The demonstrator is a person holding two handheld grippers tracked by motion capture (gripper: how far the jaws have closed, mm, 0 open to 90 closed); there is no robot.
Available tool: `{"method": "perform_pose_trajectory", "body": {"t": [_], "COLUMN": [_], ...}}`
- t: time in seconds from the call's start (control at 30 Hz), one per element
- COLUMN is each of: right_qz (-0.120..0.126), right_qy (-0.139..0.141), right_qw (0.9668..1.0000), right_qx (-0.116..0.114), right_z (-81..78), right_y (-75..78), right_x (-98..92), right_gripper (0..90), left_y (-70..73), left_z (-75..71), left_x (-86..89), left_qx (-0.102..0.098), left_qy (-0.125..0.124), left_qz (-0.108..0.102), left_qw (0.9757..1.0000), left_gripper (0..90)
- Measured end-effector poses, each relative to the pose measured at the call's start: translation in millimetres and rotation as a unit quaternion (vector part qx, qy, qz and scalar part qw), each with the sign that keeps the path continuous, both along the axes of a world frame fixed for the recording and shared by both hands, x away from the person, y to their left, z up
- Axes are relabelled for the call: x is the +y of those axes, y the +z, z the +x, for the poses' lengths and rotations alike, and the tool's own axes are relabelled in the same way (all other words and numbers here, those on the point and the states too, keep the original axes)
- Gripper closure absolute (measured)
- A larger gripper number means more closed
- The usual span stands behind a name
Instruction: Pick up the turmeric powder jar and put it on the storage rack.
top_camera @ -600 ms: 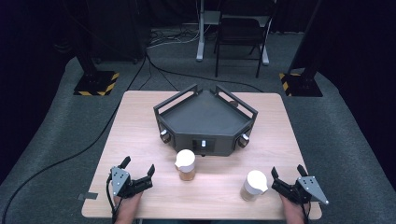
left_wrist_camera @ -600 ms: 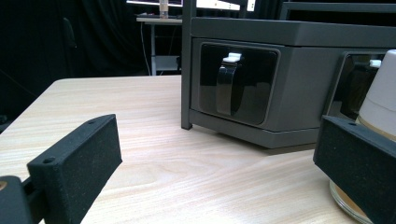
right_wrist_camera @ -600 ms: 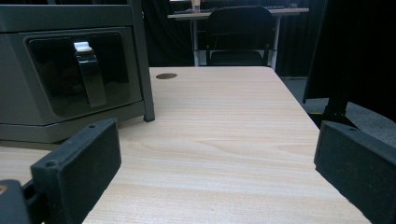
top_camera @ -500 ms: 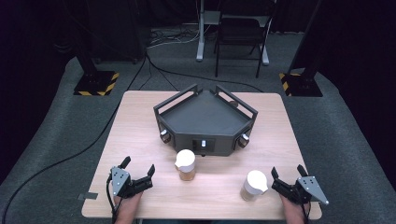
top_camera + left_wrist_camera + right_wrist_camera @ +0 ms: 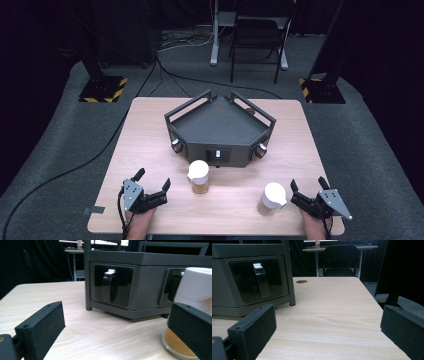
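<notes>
pale wooden table (image 5: pixel 150 150) with a smooth, matt grain; dark grey matt tray unit (image 5: pixel 220 122) with glossy black panels; clear glass jar with white matt lid (image 5: pixel 199 176); rough black foam pads (image 5: pixel 42 327).

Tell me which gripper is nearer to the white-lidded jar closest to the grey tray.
Left. The left gripper sits just left of that jar, open; the right gripper is across the table, beside the other jar.
</notes>
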State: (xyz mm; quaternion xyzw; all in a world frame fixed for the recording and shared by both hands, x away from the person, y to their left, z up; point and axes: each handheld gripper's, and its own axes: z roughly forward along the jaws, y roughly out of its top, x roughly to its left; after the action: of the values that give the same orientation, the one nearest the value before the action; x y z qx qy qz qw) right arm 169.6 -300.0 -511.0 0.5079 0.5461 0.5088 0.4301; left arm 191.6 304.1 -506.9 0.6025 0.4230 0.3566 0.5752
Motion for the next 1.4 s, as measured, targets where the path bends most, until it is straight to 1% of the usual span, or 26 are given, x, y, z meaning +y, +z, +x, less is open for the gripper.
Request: {"method": "perform_pose_trajectory", "body": {"t": [0.2,0.5,0.6,0.97,1.17,1.27,1.4], "right_qz": [-0.002,-0.003,-0.002,-0.002,-0.003,-0.003,-0.004], "right_qy": [0.001,0.001,0.001,0.002,0.002,0.002,0.003], "right_qw": [1.0,1.0,1.0,1.0,1.0,1.0,1.0], "right_qx": [-0.001,-0.001,-0.001,-0.001,-0.001,-0.001,-0.002], "right_z": [-0.2,-0.2,-0.3,-0.2,-0.2,-0.2,-0.3], "right_y": [-0.2,-0.3,-0.4,-0.3,-0.4,-0.3,-0.4], "right_x": [0.2,0.3,0.2,0.0,0.0,-0.1,0.1], "right_gripper": [0.0,0.0,0.0,0.0,0.0,0.0,0.0], "left_y": [2.5,6.0,7.3,9.2,10.7,11.0,11.5], "left_z": [-0.4,-2.0,-2.5,-3.1,-4.5,-4.6,-4.7], "left_x": [-3.9,-7.8,-9.7,-14.9,-18.2,-20.4,-23.7], "left_qx": [-0.005,-0.012,-0.014,-0.016,-0.02,-0.02,-0.019], "left_qy": [-0.019,-0.045,-0.053,-0.074,-0.088,-0.096,-0.105], "left_qz": [0.009,0.013,0.018,0.021,0.023,0.021,0.024], "left_qw": [0.9998,0.9988,0.9983,0.9969,0.9957,0.995,0.994], "left_gripper": [0.8,0.8,0.8,0.8,0.8,0.8,0.8]}}
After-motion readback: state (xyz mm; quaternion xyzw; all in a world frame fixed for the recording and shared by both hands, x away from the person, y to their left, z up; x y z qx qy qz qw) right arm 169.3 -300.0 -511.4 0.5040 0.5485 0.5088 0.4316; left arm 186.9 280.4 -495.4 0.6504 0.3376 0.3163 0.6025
